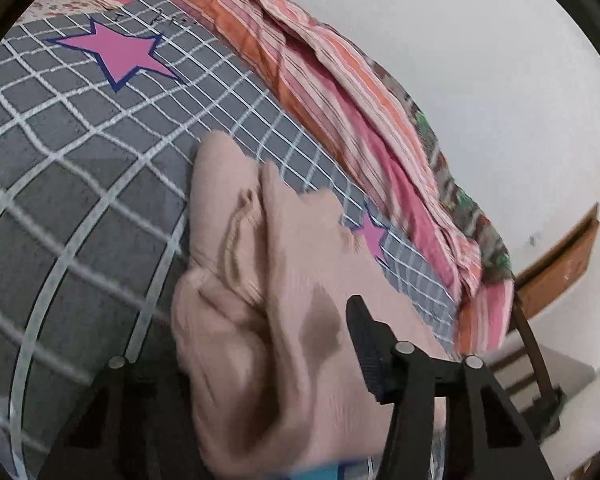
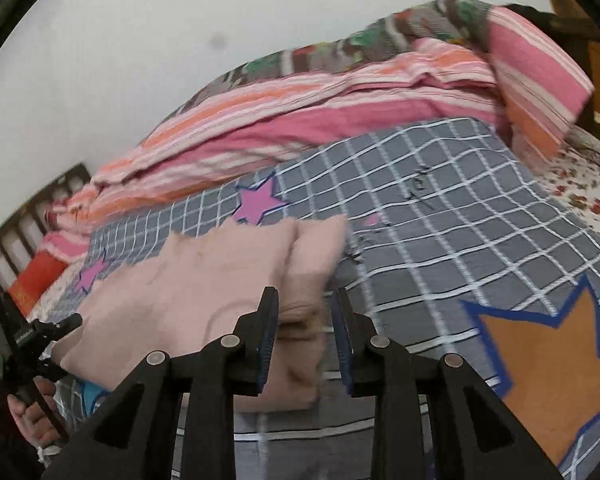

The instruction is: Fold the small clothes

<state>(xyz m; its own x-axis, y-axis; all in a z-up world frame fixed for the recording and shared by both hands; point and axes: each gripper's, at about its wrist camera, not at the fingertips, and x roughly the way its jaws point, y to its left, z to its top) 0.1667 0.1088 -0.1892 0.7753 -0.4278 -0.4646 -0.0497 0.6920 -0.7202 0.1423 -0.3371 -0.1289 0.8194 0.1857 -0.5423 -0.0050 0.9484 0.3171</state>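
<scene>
Lying bunched on the grey checked bed cover, one pink knit garment, doubled over on itself with a ribbed cuff or hem showing among the folds in the left wrist view. Looking partway folded at best: layers stacked but lumpy, edges not squared, so smoothing and at least one more fold probably remaining.

Straddling the near right corner of the garment, the right gripper, its fingers parted with cloth between them, not visibly clenched on it. Reaching over the garment, the left gripper; only one of its fingers plainly showing, the other hidden under the cloth, so impossible to tell whether grasping or released.

Counting: one garment, two grippers, one striped pink-and-orange quilt heaped along the wall side of the bed, at least three pink stars and one orange star printed on the cover.
</scene>
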